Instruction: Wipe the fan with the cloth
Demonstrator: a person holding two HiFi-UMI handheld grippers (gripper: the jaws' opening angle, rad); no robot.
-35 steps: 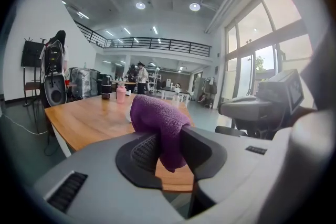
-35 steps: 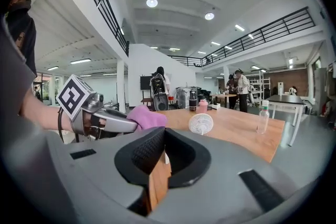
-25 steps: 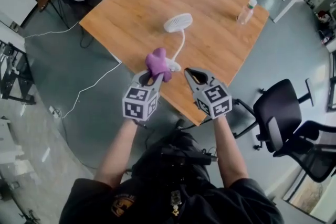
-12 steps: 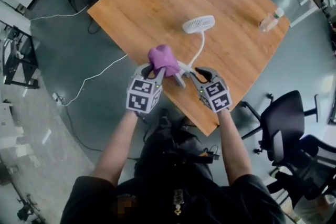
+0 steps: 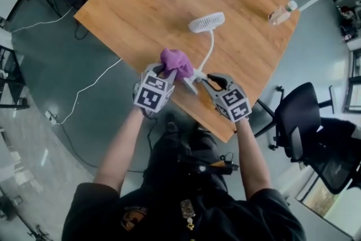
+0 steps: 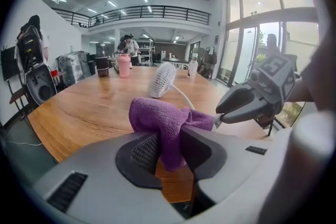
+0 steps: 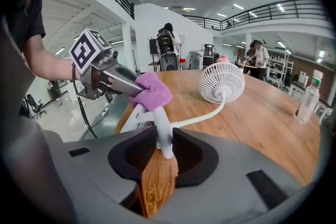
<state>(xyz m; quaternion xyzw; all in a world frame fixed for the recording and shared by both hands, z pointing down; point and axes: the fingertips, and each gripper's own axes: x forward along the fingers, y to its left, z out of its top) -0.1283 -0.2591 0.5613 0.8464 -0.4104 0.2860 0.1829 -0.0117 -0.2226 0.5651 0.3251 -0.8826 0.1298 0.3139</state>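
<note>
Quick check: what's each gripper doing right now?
Left gripper: closed on the purple cloth.
Right gripper: jaws have just been opening; they now sit clamped on the fan's white clip.

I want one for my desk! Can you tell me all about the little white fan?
The fan is small, white and plastic-looking. Its round grille head sits out over the table on a bendy neck, which curves back to a clip at the near edge. The right gripper has just been opening its jaws, which now hold the clip's lever between them. The purple cloth seems to touch the clip's top.
</note>
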